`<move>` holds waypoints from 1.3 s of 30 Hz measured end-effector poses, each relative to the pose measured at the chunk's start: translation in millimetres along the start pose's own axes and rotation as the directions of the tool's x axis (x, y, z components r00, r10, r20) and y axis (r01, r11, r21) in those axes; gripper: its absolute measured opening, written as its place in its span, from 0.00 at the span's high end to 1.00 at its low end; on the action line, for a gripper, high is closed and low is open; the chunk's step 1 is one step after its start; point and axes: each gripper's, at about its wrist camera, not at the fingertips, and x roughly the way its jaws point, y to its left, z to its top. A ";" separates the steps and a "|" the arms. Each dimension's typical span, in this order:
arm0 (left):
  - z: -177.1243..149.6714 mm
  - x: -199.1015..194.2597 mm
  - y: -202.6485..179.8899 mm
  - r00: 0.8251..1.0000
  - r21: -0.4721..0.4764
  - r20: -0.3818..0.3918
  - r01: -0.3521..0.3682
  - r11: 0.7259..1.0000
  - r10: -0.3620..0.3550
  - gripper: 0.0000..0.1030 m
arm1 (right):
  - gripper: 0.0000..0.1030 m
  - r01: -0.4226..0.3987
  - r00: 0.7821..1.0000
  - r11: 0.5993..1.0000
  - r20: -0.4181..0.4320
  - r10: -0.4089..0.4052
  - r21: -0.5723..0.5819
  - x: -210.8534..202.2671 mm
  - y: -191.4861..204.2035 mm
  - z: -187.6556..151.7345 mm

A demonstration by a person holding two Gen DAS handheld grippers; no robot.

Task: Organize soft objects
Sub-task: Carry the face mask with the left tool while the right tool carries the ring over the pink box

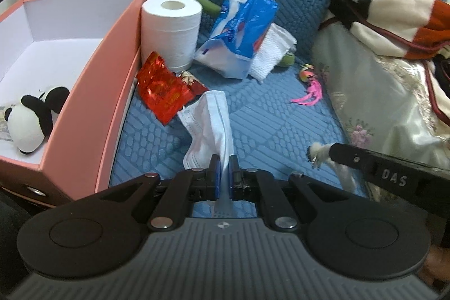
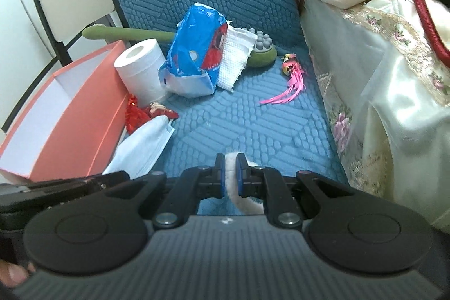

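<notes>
My left gripper (image 1: pixel 224 169) pinches a white face mask (image 1: pixel 209 128), which hangs just ahead of its fingers. My right gripper (image 2: pixel 230 169) is clamped on a white fluffy thing (image 2: pixel 231 159). Ahead and left of the mask lies a red foil packet (image 1: pixel 161 87), beside the pink box (image 1: pixel 92 108) holding a plush panda (image 1: pixel 31 117). Farther on stand a toilet roll (image 1: pixel 171 30) and blue tissue pack (image 1: pixel 242 24).
</notes>
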 end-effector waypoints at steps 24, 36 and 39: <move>25.9 -66.2 -10.7 0.995 -0.031 0.053 0.084 0.996 -0.082 0.94 | 0.89 -0.013 1.000 1.000 0.018 0.013 0.019 -49.1 16.1 8.8; 71.9 -107.3 6.0 0.993 -0.028 0.107 0.054 0.998 -0.050 0.94 | 0.89 -0.063 0.996 0.997 0.058 0.065 -0.040 -69.6 56.9 51.0; 85.7 -118.1 13.4 0.993 -0.033 0.116 0.041 0.999 -0.037 0.94 | 0.89 -0.077 0.994 0.996 0.071 0.080 -0.051 -73.9 68.5 64.1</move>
